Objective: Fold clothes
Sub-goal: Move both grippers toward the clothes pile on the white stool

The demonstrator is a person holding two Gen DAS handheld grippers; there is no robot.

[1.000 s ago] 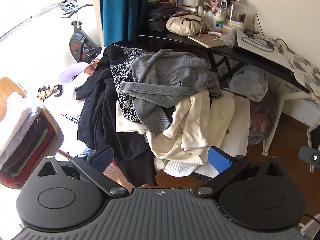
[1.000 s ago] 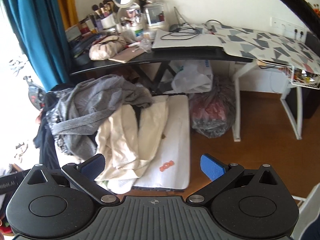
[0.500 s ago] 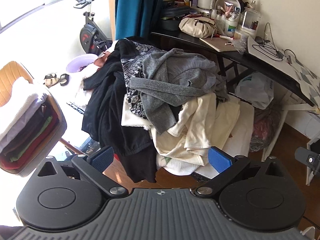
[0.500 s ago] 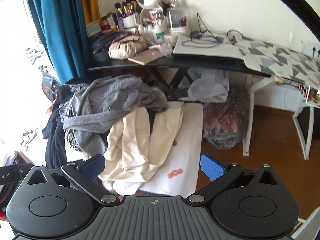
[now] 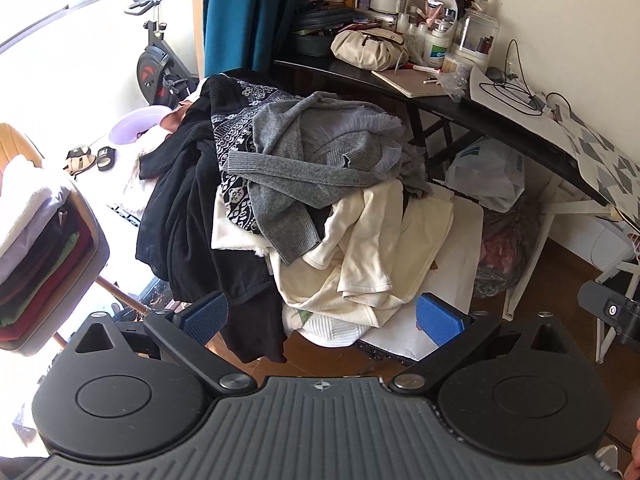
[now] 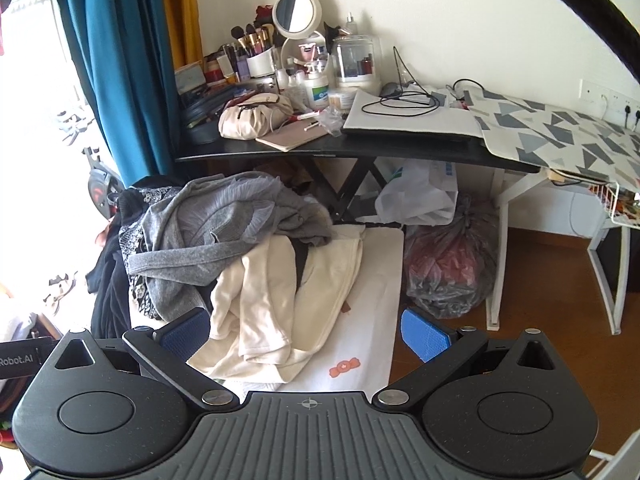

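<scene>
A heap of unfolded clothes lies on a low white surface (image 6: 372,320). On top is a grey knit sweater (image 5: 316,160), also in the right wrist view (image 6: 224,232). Below it lie cream garments (image 5: 372,248) (image 6: 276,292), with black garments (image 5: 192,208) and a black-and-white patterned piece (image 5: 236,140) to the left. My left gripper (image 5: 322,314) is open and empty, just short of the heap's near edge. My right gripper (image 6: 306,334) is open and empty, above the cream garments' near edge.
A black desk (image 6: 360,152) crowded with cosmetics, a mirror and a cream pouch (image 6: 256,114) stands behind the heap. Plastic bags (image 6: 444,268) sit under it. A chair with a stack of folded clothes (image 5: 36,248) is at left. An exercise bike (image 5: 156,64) and a teal curtain (image 5: 240,12) are behind.
Both grippers have moved closer to the heap and tilted up a little, so the desk shows higher and larger. Both stay open. No garment has moved.
</scene>
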